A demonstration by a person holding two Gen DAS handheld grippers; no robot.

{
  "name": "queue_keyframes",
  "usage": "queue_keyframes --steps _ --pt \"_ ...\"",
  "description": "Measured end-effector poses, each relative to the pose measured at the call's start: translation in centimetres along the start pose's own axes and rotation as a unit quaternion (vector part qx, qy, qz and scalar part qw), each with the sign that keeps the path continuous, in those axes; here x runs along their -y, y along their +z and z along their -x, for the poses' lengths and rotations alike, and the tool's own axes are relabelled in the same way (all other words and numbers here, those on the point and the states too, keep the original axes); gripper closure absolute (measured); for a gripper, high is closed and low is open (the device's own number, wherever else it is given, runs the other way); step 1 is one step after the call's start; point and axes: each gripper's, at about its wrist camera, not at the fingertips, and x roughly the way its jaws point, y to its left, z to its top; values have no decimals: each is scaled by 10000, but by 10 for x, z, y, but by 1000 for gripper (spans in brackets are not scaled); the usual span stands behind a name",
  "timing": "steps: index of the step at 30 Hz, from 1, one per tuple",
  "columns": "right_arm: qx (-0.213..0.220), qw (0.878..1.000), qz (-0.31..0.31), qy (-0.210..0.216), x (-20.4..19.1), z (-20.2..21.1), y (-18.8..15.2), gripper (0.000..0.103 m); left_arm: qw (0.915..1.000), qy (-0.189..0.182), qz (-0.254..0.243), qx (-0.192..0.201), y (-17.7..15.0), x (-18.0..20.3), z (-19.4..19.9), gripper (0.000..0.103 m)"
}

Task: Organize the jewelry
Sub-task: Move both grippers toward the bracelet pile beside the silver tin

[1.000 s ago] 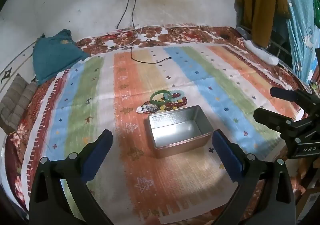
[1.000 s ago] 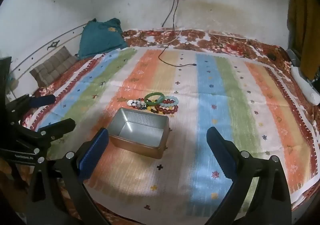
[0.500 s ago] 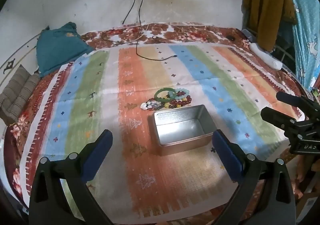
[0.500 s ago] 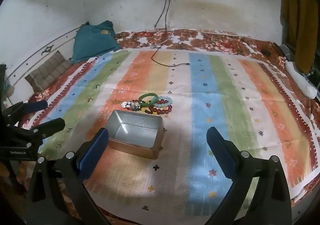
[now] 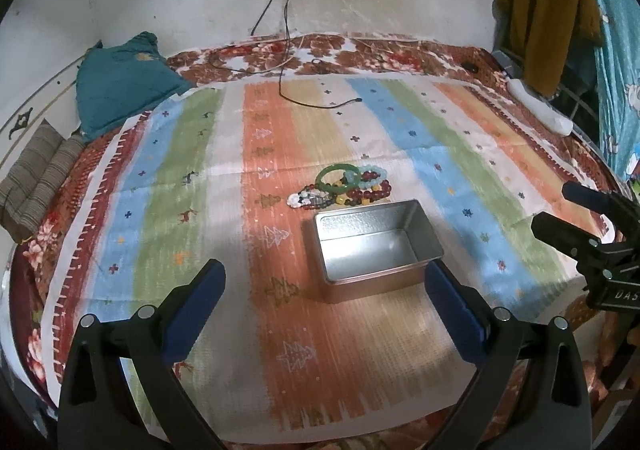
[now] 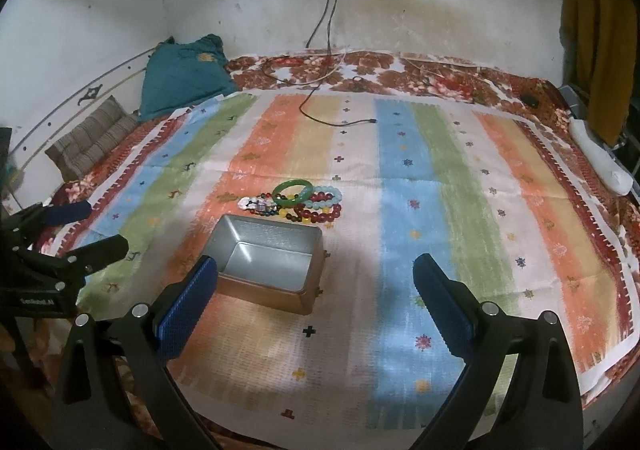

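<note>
Scene: bed covered w/ a striped cloth [image 5: 400, 122].

1. Tin box [image 5: 376, 250]: open-top metal rectangle, lies on the orange stripe near cloth centre. Interior shows bare metal; nothing seen inside.
2. Jewelry pile [image 5: 344, 188]: lies on the cloth just beyond the far wall of the box, apart from it by a narrow strip. Contents: green bangle [image 6: 292, 192] on top, pale blue bead bracelet [image 6: 328, 198], dark red bead bracelet [image 6: 324, 212], whitish bead item [image 6: 252, 204] at the left end. Beads overlap; exact count of pieces is hard to tell at this res.
3. Left gripper [image 5: 324, 298]: above near edge of cloth, jaws spread wide, nothing between pads. Right pad overlaps the box's near-right corner in view; contact can't be confirmed.
4. Right gripper [image 6: 316, 302]: jaws spread wide, nothing held. Left pad appears in front of the box's near-left corner.
5. Background: teal pillow [image 6: 180, 78] at the far-left corner, black cable [image 5: 304, 98] trailing from wall outlet onto the cloth.
</note>
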Motion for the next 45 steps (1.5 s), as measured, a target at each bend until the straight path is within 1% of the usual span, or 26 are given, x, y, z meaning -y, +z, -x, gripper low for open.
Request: queue_keyframes --steps 15,29,34,39,41,44,45 --pt "-82 9999 -33 -54 1 -4 0 4 10000 -10 6 -50 -2 1 -1 5" --pt "-151 9998 -80 -67 4 -6 1 4 9998 143 -61 -154 -2 2 -6 5" --pt "-217 9997 -56 -108 3 -9 2 4 9997 164 31 -158 -1 -2 -6 5" --pt "-280 9994 -162 -130 7 -16 8 4 9995 70 107 -303 2 -5 -12 5" --pt "-320 9992 -191 -139 8 -20 10 4 9992 -21 166 -374 3 -8 -16 5" --pt "-349 9991 -136 -215 6 -27 14 4 9989 63 294 -357 9 -13 -20 5" --pt "-384 9990 -132 -194 6 -30 16 4 9988 30 297 -375 10 -13 -22 5"
